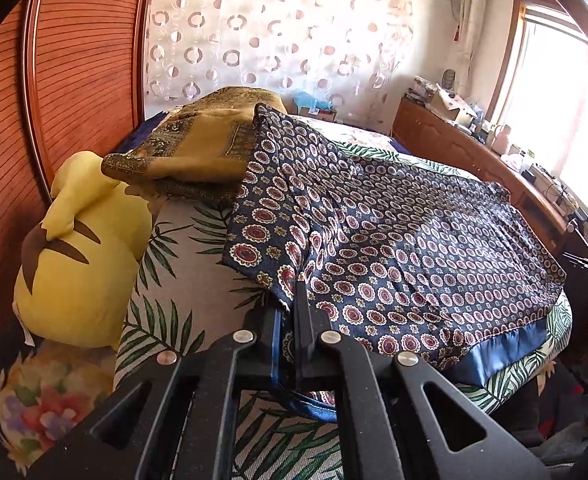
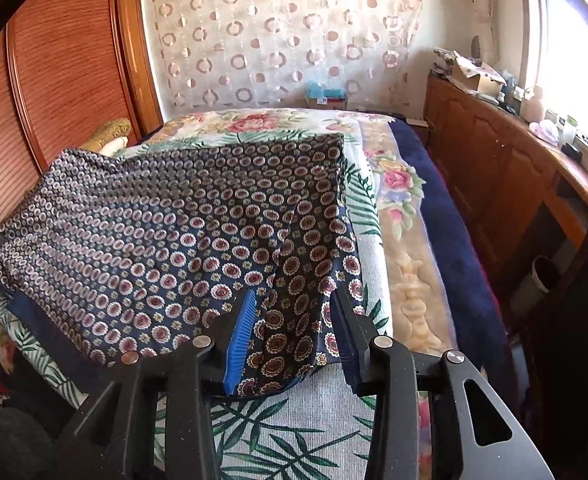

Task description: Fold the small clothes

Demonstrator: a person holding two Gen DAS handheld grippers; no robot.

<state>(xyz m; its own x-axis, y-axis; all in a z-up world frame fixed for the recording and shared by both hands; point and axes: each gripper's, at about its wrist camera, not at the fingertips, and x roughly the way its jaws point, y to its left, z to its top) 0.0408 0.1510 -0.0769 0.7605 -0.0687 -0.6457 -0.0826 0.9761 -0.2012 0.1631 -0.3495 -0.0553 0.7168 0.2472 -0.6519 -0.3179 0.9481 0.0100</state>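
Navy patterned garment [image 2: 181, 232] between the parted right hand-held gripper [image 2: 294, 304] fingers.

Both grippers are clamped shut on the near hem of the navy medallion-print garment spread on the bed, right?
Not both. The left gripper is shut on the navy medallion-print garment, but the right wrist view shows the right gripper with jaws apart, the fabric lying loose between its blue pads.

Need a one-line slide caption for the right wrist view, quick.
Right claw open around the near corner of the navy medallion-print garment, spread on the leaf-print bedcover.
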